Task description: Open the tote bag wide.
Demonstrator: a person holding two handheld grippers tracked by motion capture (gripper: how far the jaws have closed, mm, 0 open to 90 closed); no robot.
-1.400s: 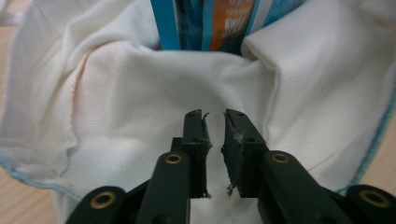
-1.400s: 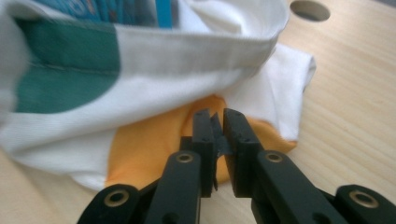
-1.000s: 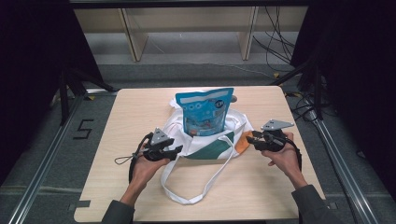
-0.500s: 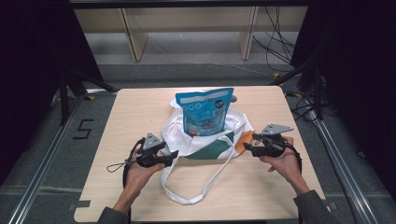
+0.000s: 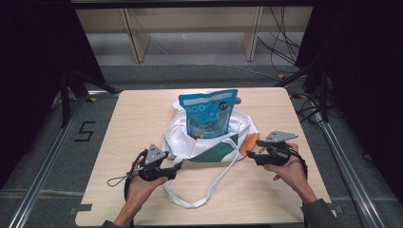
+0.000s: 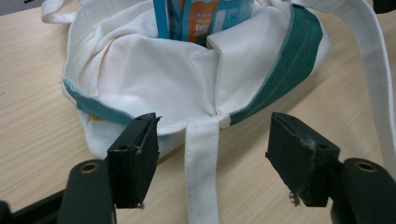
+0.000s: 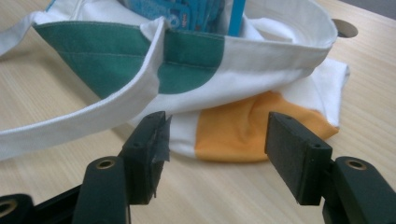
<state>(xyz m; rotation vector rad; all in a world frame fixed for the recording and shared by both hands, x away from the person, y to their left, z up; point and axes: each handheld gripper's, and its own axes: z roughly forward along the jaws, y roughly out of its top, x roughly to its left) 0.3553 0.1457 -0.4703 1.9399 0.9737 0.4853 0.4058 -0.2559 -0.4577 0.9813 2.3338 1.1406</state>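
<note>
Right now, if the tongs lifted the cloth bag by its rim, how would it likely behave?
The cloth bag would probably sag: its walls already lie in slack folds. The blue pouch standing inside might tip, since only loose cloth props it. The long strap would likely trail limply across the table.

A lab or recording studio is suggested: black curtains (image 5: 28,71) are hung left and right, metal rails (image 5: 43,161) flank the wooden counter (image 5: 138,114), cables (image 5: 280,42) are trailed far right, and probably a bare shelf unit (image 5: 190,23) is set behind.
</note>
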